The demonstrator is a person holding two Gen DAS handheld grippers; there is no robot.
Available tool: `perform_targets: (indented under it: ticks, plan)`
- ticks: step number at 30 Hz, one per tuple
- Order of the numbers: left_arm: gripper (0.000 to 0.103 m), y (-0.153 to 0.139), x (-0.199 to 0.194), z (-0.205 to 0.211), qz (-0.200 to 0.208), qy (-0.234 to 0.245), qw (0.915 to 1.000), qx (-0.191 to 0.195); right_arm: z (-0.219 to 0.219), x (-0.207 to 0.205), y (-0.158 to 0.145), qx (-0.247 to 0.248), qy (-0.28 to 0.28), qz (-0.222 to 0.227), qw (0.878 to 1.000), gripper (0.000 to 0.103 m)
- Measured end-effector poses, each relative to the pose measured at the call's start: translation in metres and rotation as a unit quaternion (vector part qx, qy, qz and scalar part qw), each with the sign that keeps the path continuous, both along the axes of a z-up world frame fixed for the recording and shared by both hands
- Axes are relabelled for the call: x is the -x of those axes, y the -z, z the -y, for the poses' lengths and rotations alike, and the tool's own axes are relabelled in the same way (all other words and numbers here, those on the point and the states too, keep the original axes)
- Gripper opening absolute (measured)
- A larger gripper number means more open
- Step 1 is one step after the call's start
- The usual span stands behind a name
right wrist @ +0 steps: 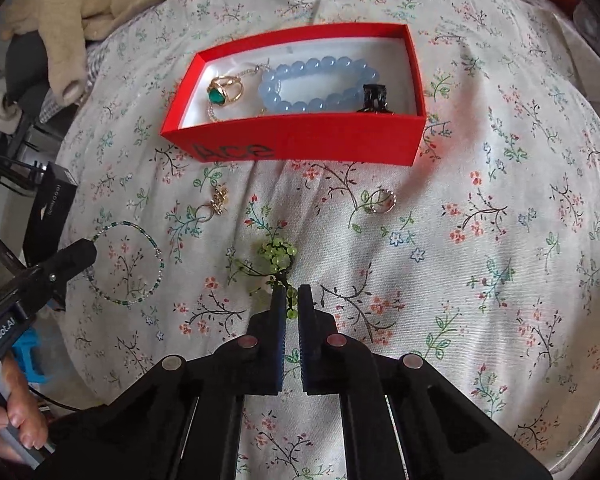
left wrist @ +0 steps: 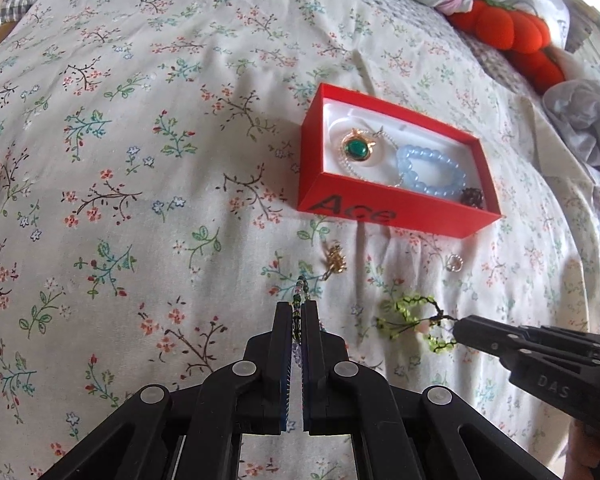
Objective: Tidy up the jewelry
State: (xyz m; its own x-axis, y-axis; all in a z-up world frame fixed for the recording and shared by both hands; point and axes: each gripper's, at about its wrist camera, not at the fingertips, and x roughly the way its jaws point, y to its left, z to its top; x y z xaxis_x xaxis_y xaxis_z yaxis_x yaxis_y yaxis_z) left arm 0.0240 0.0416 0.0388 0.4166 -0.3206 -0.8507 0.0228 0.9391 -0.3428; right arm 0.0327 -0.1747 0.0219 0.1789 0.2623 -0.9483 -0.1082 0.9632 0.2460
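Fingers of the left gripper [left wrist: 300, 308] are pressed together on a thin green-and-clear seed-bead bracelet [right wrist: 130, 264], which lies looped on the floral bedsheet [left wrist: 140, 160]. Right gripper [right wrist: 292, 294] is clamped on a lime-green beaded bracelet with dark wire [right wrist: 274, 258], also on the sheet. Beyond both sits an open red cardboard box [right wrist: 300, 144], holding a pale-blue round-bead bracelet [right wrist: 312, 84] and a gold ring with green stone [right wrist: 222, 94].
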Motion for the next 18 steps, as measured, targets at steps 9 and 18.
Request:
perform_targets:
  ticks: [9, 18]
  plan:
    - [0.0, -0.017, -0.006, 0.0, 0.035, -0.015, 0.9987, 0.033, 0.018, 0.009, -0.047, -0.034, 0.027, 0.069, 0.997, 0.005]
    - [0.0, -0.027, -0.018, 0.008, 0.083, -0.02, 0.993, 0.081, 0.024, 0.002, -0.078, -0.049, 0.048, 0.143, 0.987, 0.005]
